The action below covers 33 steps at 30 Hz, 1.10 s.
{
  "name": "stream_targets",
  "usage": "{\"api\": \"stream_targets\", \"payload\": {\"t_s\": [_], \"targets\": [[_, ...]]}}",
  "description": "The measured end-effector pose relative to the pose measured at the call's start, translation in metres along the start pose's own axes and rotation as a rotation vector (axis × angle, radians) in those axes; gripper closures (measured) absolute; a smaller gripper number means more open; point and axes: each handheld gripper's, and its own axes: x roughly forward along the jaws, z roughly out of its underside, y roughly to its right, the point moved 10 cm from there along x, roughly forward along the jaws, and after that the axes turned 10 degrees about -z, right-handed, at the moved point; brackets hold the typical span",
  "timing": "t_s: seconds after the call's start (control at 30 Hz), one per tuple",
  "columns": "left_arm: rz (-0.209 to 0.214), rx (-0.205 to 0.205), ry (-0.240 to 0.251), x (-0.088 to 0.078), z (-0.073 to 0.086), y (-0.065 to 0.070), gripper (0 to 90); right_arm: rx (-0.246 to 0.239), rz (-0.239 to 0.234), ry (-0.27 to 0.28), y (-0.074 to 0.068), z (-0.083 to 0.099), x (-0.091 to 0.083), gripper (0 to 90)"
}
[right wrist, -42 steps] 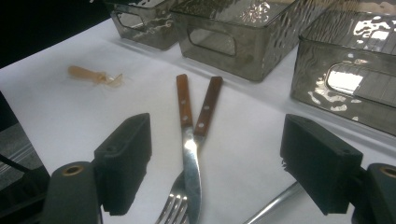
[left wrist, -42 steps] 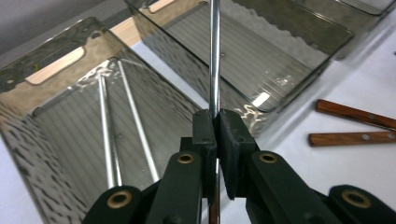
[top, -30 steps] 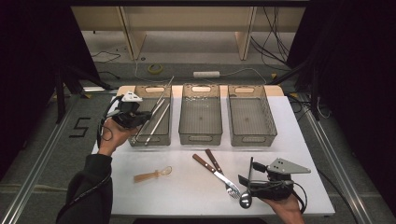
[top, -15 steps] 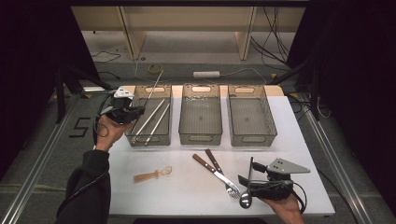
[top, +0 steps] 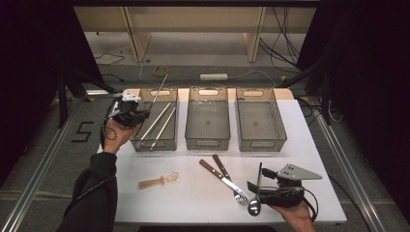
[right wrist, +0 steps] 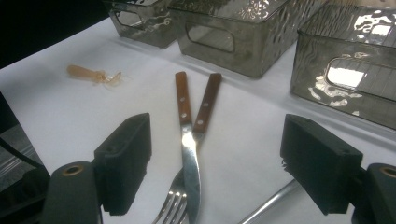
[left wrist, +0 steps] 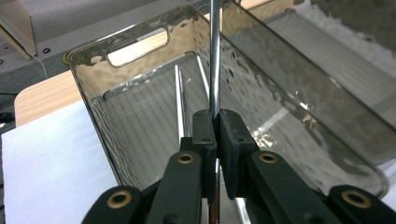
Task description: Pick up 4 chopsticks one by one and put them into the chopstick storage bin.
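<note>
Steel rod (left wrist: 215,56) clamped in left gripper (left wrist: 216,122); over leftmost bin (left wrist: 140,51).

Lab recording bay around me, black curtains (top: 367,72) at 9 and 3 o'clock, loose cables (top: 285,36) on floor at 12, my white table (top: 193,193), taped floor number (top: 83,131) at 9.

The chopstick (left wrist: 215,51) clamped in the left gripper (left wrist: 215,122) is polished, mirror-bright metal. The left bin (left wrist: 140,140), at 10 o'clock on the table (top: 193,203), is smoky translucent plastic, rippled and glossy. The knife (right wrist: 187,140) and the fork (right wrist: 196,140) have shiny steel ends and brown wooden handles on the matt white tabletop.
</note>
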Motion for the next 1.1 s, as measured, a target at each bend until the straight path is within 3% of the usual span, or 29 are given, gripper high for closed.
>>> {"api": "stream_targets", "payload": {"t_s": [1.1], "targets": [[-0.02,-0.037,-0.06,0.018,0.025,0.003,84.7,-0.009,0.0,0.0,-0.001,0.0,0.0,25.9]]}}
